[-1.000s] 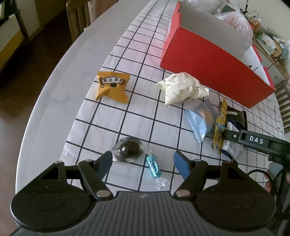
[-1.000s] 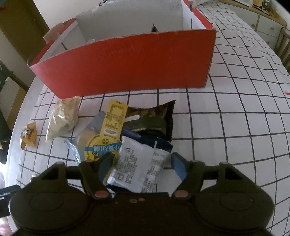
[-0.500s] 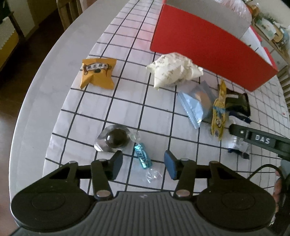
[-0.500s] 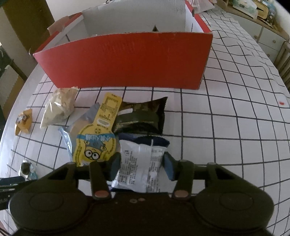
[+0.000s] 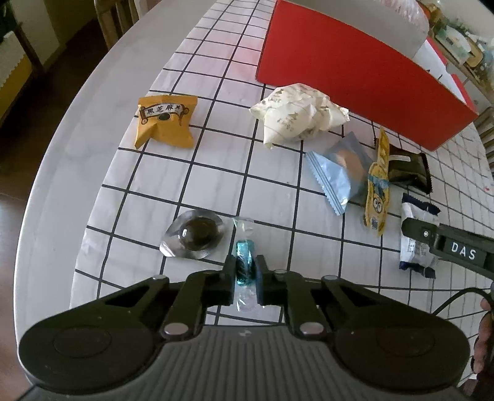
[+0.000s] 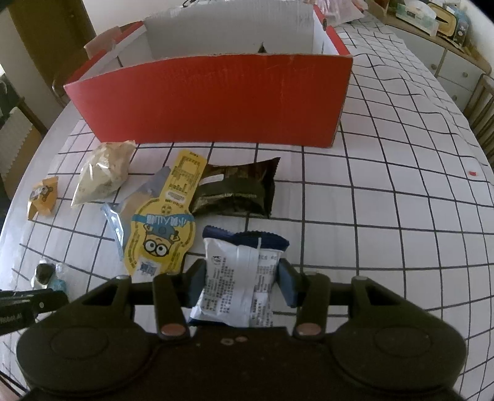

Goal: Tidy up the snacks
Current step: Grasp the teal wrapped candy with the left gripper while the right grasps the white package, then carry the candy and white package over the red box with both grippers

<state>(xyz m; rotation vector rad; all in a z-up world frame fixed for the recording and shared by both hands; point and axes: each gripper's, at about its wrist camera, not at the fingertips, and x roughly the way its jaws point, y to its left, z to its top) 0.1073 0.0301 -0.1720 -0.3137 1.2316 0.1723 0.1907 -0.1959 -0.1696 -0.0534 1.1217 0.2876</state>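
Note:
My left gripper (image 5: 244, 267) is shut on a teal wrapped candy (image 5: 244, 250) on the checked tablecloth. Beside it lies a dark round sweet in clear wrap (image 5: 197, 233). My right gripper (image 6: 242, 276) is shut on a white and navy snack packet (image 6: 240, 277) that rests on the cloth. A yellow cartoon packet (image 6: 163, 228), a dark green packet (image 6: 237, 191), a light blue packet (image 5: 338, 166), a cream paper bag (image 5: 296, 115) and an orange packet (image 5: 163, 118) lie in front of the red box (image 6: 216, 98).
The red box's open top shows a white inside wall (image 6: 228, 34). The table's round edge (image 5: 61, 154) runs along the left, with chairs (image 5: 114, 15) beyond. A cabinet (image 6: 447, 61) stands at the far right.
Both grippers have closed: the left on the teal candy, the right on the white and navy packet. Both moved forward a little over their items.

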